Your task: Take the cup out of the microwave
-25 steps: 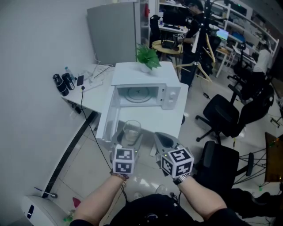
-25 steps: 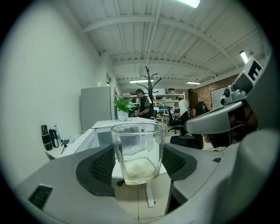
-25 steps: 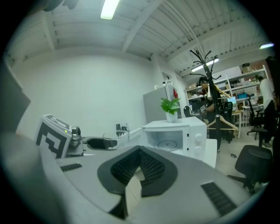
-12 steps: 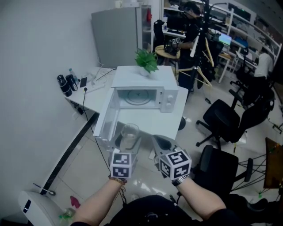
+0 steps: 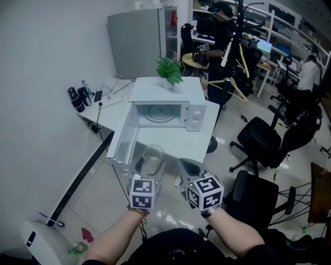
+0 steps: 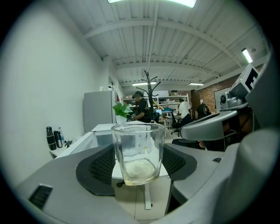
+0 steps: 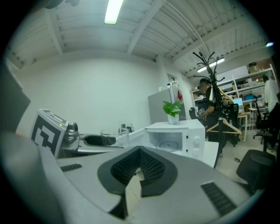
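From overhead, the cup (image 5: 153, 157) is out of the open microwave (image 5: 170, 111), clamped in the left gripper (image 5: 151, 164). Along those jaws, the grip is on smooth glass, so a tilt could let it slip. In its own view, the right gripper (image 7: 133, 173) is closed and empty.

Dim, bluish head view, bright ceiling tube lights (image 7: 113, 11), fisheye gripper views, dark vignetted corners

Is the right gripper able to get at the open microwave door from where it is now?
Probably, but awkwardly: the right gripper is empty, yet the door hangs open at the left, beyond the left gripper holding the cup.
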`<action>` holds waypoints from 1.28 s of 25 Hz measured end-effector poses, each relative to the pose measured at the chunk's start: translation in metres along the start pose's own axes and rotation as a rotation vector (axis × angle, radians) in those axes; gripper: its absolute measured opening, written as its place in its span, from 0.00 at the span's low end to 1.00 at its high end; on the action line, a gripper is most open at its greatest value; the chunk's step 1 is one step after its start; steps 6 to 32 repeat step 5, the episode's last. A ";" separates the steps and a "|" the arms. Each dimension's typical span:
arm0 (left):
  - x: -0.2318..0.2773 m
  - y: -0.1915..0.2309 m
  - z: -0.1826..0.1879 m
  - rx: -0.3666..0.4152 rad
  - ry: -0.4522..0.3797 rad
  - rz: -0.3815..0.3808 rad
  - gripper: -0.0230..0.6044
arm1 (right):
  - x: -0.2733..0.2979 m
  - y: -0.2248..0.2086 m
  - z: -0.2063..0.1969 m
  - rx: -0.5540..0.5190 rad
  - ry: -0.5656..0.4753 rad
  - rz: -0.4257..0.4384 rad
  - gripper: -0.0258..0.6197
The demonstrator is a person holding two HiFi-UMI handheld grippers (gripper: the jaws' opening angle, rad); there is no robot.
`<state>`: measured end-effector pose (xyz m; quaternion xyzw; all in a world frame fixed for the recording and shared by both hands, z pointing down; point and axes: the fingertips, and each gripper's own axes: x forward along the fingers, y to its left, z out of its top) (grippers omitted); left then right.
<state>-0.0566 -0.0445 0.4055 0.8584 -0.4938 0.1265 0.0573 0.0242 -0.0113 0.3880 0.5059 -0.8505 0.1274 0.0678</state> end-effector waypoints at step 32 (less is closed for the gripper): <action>0.000 -0.002 0.002 0.001 -0.003 -0.001 0.55 | -0.001 0.000 0.002 -0.003 0.000 0.000 0.06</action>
